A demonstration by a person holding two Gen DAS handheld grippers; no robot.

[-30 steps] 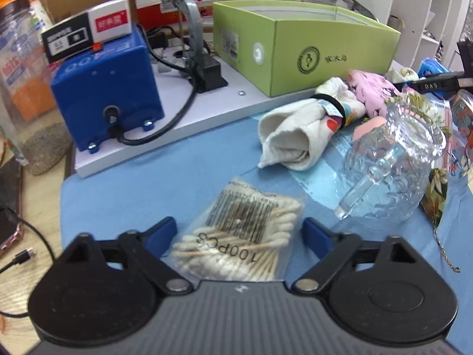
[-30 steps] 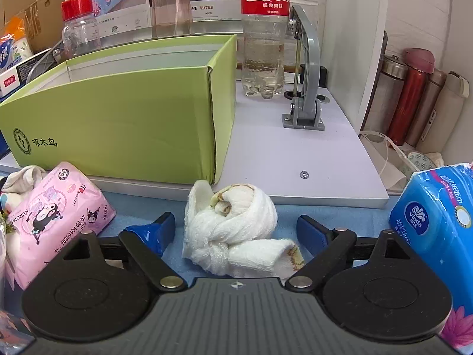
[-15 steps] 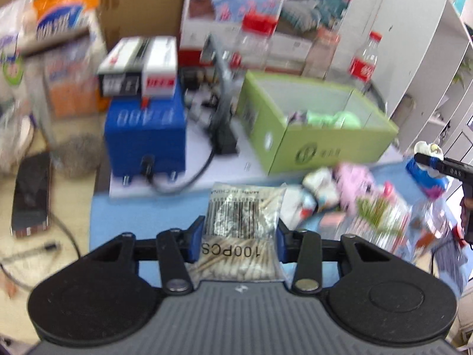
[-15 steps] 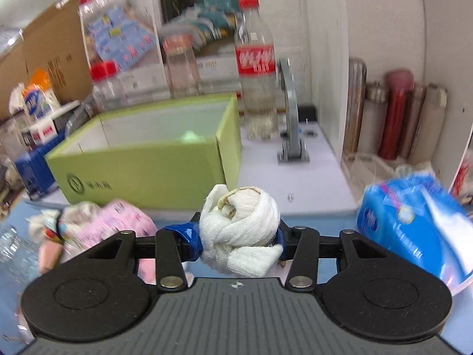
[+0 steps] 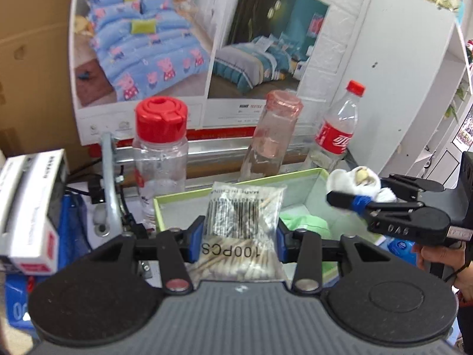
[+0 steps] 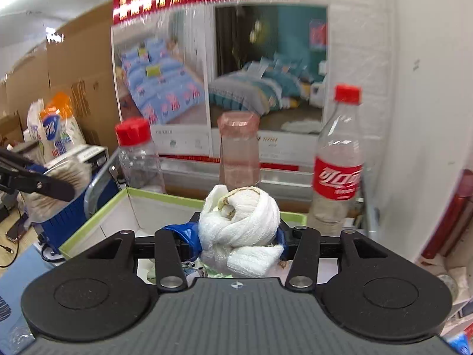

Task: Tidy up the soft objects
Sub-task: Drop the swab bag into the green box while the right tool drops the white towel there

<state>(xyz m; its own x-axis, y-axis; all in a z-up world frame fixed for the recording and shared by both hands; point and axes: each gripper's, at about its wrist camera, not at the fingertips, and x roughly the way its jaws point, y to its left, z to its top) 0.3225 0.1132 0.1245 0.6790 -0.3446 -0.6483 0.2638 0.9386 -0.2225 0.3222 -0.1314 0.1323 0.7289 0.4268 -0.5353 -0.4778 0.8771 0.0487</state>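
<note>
Open lime-green cardboard box (image 5: 310,195) under both loads; green soft item (image 5: 304,222) inside, left view only. Left tongs (image 5: 240,238) clenched on clear bag of cotton swabs (image 5: 242,224). Right tongs (image 6: 239,239) clenched on knotted white cloth roll (image 6: 241,224).

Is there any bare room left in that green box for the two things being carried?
Yes. Inside the green cardboard box, the pale floor by its left wall and far corner looks bare. The near right part is crowded: a light green soft item already lies there. Behind the box it is tight, with a red-capped clear jar, pink-lidded bottle and cola bottle.
</note>
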